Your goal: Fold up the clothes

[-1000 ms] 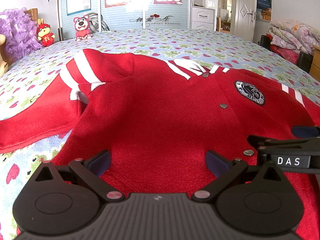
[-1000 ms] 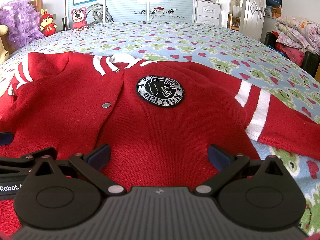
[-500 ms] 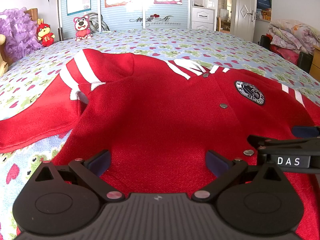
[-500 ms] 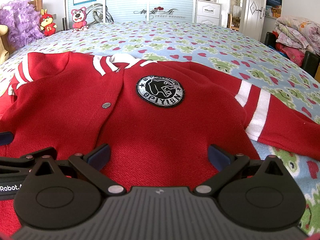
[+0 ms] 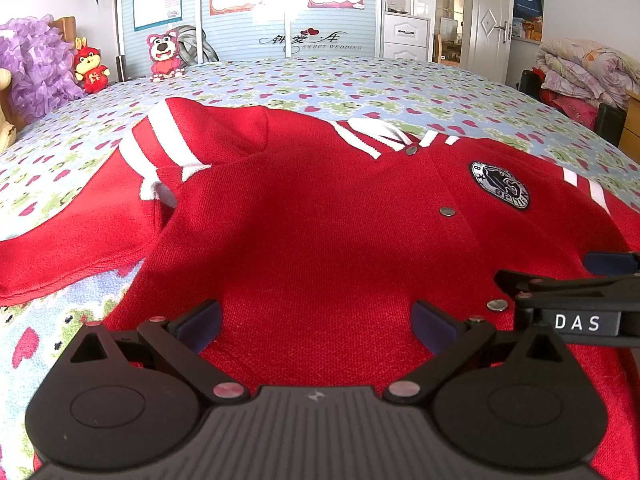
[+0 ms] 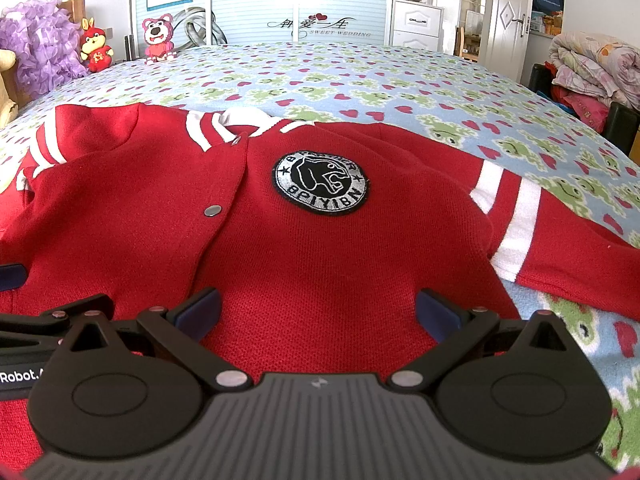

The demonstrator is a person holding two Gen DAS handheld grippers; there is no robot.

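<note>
A red jacket [image 5: 320, 232] lies flat on a big bed [image 5: 360, 80]. The bed has a blue cover with green frogs and red hearts on it. The jacket lies front side up, with its bottom edge near the cameras and its collar far away.

The left tongs [image 5: 316, 320] sit low over the bottom part of the jacket, on its left side. Their two blue tips are wide apart and nothing is between them but the red cloth below. The right tongs [image 6: 318, 312] sit just beside them, over the bottom part on the right side. Their blue tips are wide apart too and hold nothing. In the left view, the right tongs poke in from the right edge.

The jacket has a round black and white badge [image 6: 320, 188] on the chest. Shiny round snaps [image 6: 213, 210] run down the middle. The collar [image 6: 240, 120] is red with white stripes. The left sleeve [image 5: 80, 220] bends out to the side, and its white stripes are bunched up near the shoulder. The right sleeve [image 6: 560, 240] lies out to the right on the bed, with two white stripes across it.

At the far end of the bed stand a pink toy bear [image 5: 164, 54] and a red toy bunny [image 5: 91, 68]. A fluffy purple thing [image 5: 36, 64] is beside them. A pile of blankets [image 6: 592, 68] sits far off on the right.
</note>
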